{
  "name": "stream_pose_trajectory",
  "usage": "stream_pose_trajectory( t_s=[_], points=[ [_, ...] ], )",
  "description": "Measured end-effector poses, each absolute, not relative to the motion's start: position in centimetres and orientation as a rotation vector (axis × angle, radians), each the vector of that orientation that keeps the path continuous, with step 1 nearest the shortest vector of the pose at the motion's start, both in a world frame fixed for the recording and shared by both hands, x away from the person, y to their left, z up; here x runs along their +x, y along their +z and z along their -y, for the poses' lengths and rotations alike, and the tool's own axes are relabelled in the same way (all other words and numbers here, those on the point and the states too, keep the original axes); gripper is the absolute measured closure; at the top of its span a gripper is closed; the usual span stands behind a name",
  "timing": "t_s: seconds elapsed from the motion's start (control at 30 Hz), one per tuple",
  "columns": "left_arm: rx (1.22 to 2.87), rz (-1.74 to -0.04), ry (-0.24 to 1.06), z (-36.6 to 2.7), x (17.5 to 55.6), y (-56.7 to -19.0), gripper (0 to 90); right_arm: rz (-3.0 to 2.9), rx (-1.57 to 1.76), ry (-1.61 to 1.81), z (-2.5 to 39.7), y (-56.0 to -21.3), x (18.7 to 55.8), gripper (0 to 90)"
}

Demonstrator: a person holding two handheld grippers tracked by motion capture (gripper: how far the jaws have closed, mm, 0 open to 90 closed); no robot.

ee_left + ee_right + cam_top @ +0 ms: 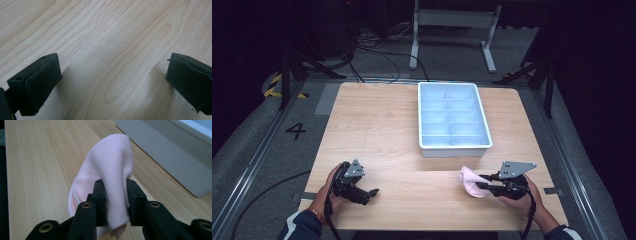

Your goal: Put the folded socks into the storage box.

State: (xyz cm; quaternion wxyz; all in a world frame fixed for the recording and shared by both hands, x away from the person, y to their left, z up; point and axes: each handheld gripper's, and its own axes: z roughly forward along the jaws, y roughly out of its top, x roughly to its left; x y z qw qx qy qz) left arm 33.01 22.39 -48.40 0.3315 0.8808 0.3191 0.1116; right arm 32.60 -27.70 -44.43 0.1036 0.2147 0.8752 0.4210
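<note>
My right gripper [482,182] pinches a pink cloth [471,180] just above the table [377,125], at about five o'clock on its top and just short of the white tray [454,146], whose near wall stands at roughly eleven o'clock from the cloth. The risk from here, as I judge it, is a slip: in the right gripper view the jaws clamp only a narrow fold of the cloth [112,172], with a soft hump rising free beyond them and a loose lobe hanging down at seven o'clock, so a quick swing toward the tray could pull the fold out or let the hanging part catch on the tray [175,162] wall and drag over the rim instead of into a compartment. The compartments look small against the cloth, so it may also bridge a divider and not settle. My right jaws are drawn close together, clamped on the cloth with the fabric squeezed between the pads [100,195]. My left gripper [373,192] rests low at about seven o'clock on the table, well apart from the cloth and the tray; its jaws stand wide apart over bare wood [110,50], holding nothing, and whether their tips touch the surface I cannot tell.
</note>
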Motion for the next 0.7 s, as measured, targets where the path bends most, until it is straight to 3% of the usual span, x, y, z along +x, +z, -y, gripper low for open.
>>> stream_pose_trajectory(
  t_s=[0.7],
  points=[
    [2.303,-0.834,0.292,-22.4,33.0,-48.4,0.0,-2.431,0.685,1.352,31.1,-41.9,32.6,72.3]
  ],
)
